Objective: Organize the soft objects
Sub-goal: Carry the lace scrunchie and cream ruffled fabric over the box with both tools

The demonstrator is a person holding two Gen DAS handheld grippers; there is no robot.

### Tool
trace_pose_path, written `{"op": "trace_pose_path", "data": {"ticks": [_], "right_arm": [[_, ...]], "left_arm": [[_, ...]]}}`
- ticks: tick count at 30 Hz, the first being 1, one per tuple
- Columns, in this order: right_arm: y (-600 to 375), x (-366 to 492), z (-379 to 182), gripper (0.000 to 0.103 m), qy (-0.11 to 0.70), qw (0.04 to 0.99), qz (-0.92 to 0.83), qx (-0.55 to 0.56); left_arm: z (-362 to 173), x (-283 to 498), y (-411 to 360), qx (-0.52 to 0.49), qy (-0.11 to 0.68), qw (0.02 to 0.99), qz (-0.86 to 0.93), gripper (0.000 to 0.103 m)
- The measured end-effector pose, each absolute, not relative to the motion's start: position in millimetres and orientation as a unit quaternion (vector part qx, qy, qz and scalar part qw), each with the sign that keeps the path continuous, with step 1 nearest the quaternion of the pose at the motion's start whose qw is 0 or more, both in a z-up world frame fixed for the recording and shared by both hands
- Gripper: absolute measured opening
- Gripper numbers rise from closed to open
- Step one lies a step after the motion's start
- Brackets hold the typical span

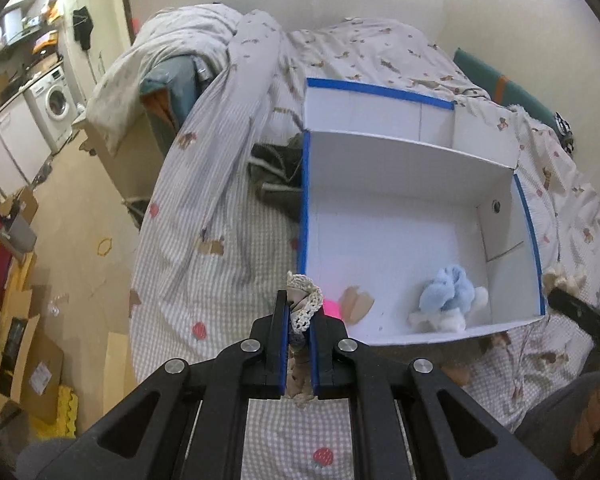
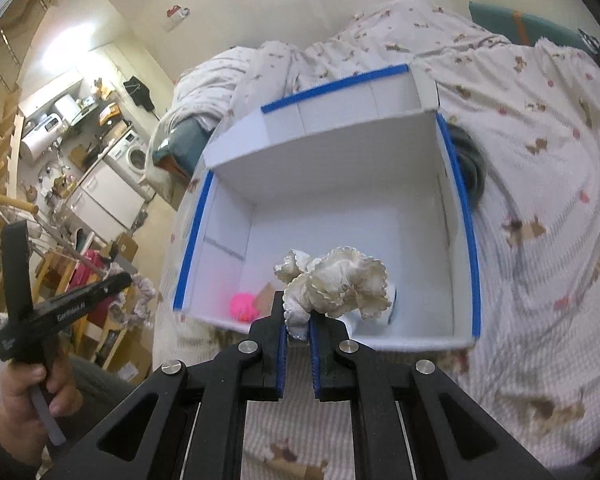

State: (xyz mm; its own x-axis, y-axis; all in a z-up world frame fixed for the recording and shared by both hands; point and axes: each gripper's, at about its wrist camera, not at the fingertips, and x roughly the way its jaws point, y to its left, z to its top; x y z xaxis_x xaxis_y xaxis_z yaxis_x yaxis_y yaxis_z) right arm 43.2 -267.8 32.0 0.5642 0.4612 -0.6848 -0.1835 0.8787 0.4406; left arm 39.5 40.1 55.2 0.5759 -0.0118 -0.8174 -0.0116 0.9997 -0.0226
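Above one white box (image 1: pixel 400 184), left fingers (image 1: pixel 299 320) pinch one crochet piece (image 1: pixel 306 300); right fingers (image 2: pixel 298 320) pinch one cream scrunchie (image 2: pixel 336 284).

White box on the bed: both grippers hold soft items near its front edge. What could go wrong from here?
1. The left gripper pinches only a strip of the crocheted item; it may slip out short of the white box.
2. The ruffled cream toy bulges beyond the right gripper; it could snag the box's front wall.
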Motion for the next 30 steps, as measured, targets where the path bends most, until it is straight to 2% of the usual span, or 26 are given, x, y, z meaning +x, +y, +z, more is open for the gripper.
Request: {"op": "trace_pose_path", "data": {"ticks": [12, 19, 30], "right_arm": [[-260.0, 91.1, 14.7, 0.011, 0.412, 0.878, 0.175, 0.169], [-269.2, 109.2, -20.7, 0.011, 0.449, 0.863, 0.148, 0.179], [-261.4, 116.3, -32.1, 0.011, 0.464, 0.851, 0.160, 0.186]], "left_arm": [[57.3, 78.9, 10.1, 0.017, 0.453, 0.891, -0.029, 0.008], [43.4, 99.8, -7.7, 0.032, 0.460, 0.886, -0.038, 0.008], [8.1, 129.8, -21.9, -0.007, 0.448, 0.891, -0.074, 0.008]]}}
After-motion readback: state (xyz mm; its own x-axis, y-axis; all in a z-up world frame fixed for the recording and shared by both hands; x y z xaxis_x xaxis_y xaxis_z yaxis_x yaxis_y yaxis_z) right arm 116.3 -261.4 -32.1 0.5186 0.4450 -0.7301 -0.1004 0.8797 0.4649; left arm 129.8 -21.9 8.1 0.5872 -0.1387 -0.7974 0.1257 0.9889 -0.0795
